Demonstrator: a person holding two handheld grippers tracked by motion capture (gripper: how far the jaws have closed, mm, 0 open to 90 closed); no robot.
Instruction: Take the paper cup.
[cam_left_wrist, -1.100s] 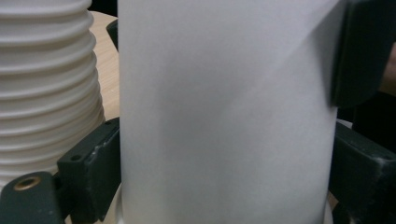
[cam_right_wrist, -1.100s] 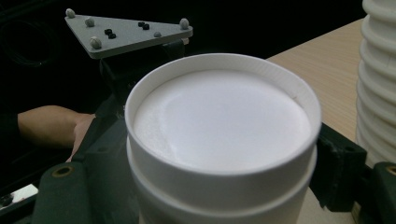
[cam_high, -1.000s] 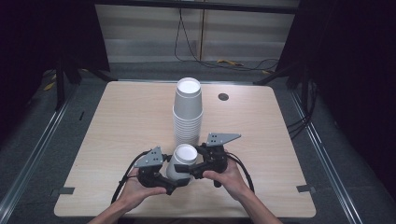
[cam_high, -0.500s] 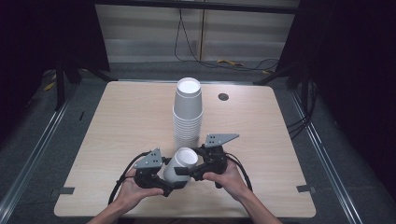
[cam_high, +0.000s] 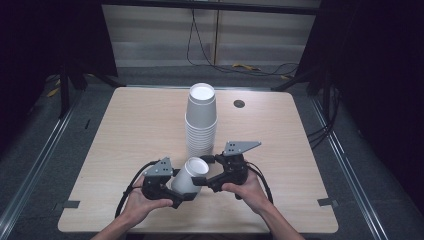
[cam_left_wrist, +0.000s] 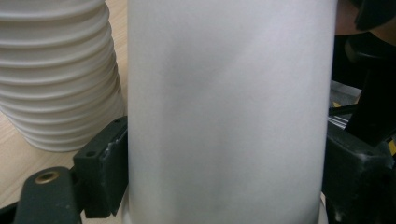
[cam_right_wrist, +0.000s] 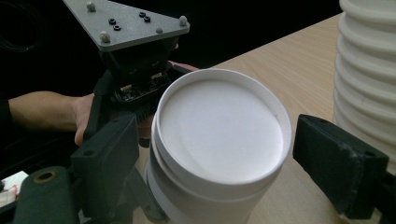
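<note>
Just in front of the cup stack (cam_high: 201, 122), toward the table's (cam_high: 125, 130) near edge: left gripper (cam_high: 172, 192) just closed, clamped on a tilted white paper cup (cam_high: 189, 176). Right gripper (cam_high: 202, 181) spread apart around its base, gap visible on one side. Beyond: stack upright, mid-table.

White paper cup (cam_right_wrist: 219, 135) (upturned base towards camera) between the right gripper (cam_right_wrist: 224, 172)'s parted jaws, stack of cups (cam_right_wrist: 369, 70) beside.
</note>
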